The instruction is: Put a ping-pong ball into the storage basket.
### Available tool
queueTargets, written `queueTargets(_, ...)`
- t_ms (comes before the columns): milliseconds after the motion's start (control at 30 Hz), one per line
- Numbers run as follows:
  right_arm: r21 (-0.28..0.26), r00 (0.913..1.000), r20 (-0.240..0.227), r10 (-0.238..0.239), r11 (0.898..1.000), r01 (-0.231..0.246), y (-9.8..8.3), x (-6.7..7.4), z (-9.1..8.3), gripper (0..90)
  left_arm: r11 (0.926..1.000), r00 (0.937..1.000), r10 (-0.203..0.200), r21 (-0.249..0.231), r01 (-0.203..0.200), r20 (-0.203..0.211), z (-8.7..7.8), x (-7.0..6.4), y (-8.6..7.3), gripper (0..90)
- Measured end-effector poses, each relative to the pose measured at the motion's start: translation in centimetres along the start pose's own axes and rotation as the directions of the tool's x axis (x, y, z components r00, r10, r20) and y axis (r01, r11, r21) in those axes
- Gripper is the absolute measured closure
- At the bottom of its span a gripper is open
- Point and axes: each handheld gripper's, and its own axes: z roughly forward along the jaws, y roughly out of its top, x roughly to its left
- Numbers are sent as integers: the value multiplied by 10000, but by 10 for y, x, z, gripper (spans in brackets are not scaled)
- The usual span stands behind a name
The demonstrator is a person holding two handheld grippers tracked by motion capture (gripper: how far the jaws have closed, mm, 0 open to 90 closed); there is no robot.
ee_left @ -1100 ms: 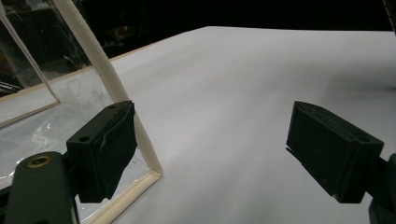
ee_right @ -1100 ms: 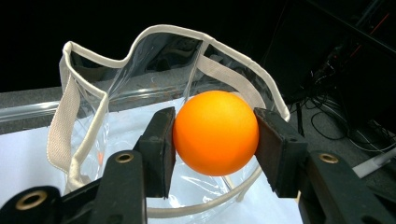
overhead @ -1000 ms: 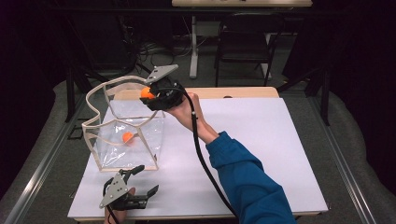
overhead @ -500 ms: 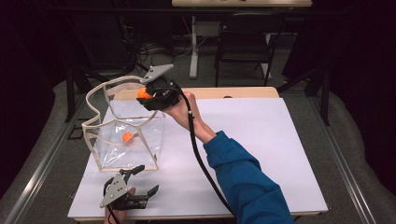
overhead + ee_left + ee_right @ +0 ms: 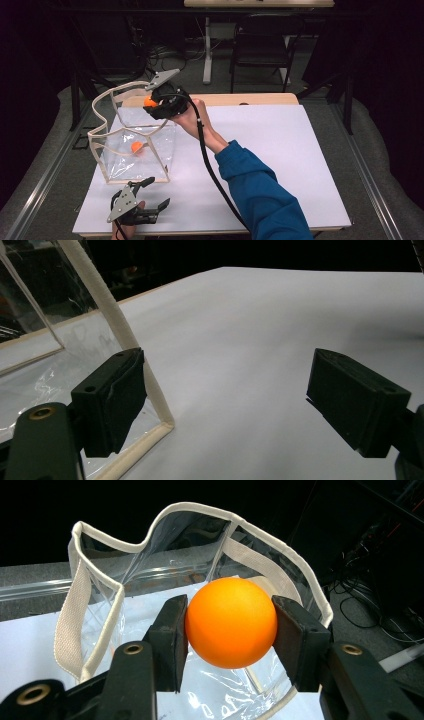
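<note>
Right gripper view: the right gripper (image 5: 230, 630) pinches an orange ball (image 5: 231, 629) between its two black pads, at the ball's widest part, just above the open mouth of a clear bag (image 5: 100, 610) trimmed in white webbing. Smooth and round, the ball looks light and hard, likely to slip unless squeezed dead centre (as it is). High view: the bag (image 5: 120, 165) stands at the table's (image 5: 300, 165) left, soft-walled and easily dented; a second orange ball (image 5: 136, 146) lies inside. The left gripper (image 5: 150, 192) rests near the bag's near corner, jaws spread and empty. The bag's floor is blurred by glare.
</note>
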Motion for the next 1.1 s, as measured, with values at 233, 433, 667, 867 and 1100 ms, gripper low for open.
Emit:
queueTargets(233,53,10000,-33,2,10000,-2,0,0,4,507,10000,10000,10,28,-10,41,1,0,0,159)
queueTargets(433,198,10000,-74,23,9998,-21,0,1,6,507,10000,10000,-36,-12,36,40,1,0,-1,159)
queueTargets(667,477,9999,-104,79,9988,-74,-1,2,11,506,10000,10000,1,-13,-1,66,0,0,0,159)
queueTargets(867,772,9993,-361,14,9970,13,0,5,15,506,10000,9999,-29,-6,29,99,0,0,0,159)
queueTargets(1100,1047,9988,-488,-28,9945,80,0,7,18,506,10000,10000,-17,-14,17,32,0,0,0,159)
